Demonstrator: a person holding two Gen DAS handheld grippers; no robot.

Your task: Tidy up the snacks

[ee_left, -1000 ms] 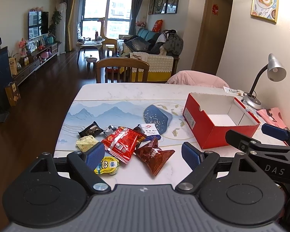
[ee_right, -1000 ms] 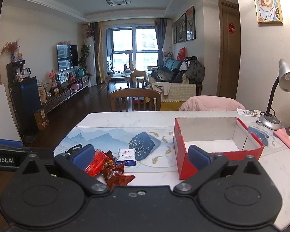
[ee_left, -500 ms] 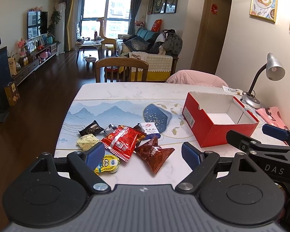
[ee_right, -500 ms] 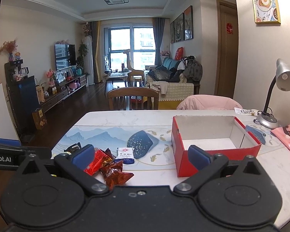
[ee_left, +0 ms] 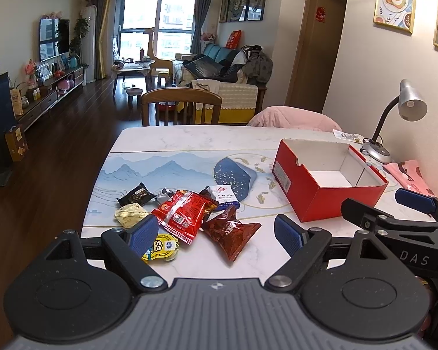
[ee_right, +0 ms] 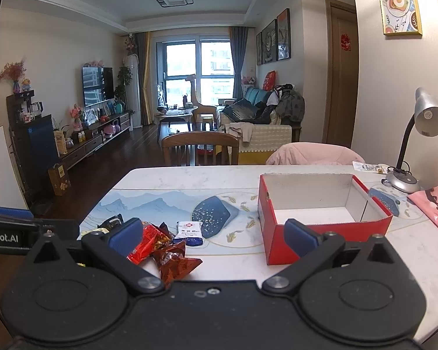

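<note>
"DAS" in grey letters on right hand-held gripper (ee_left: 373, 208) body. "Robot.AI" in white letters on left hand-held gripper (ee_right: 13, 223) body. Snack packet print too small to read.

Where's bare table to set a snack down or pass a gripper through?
Free: the far strip of table behind the red box, and the mat patch between the snack pile and the box. The box interior is also bare. Crowded: near-left edge, where packets overlap, and the right side around the lamp and pink bag.
</note>
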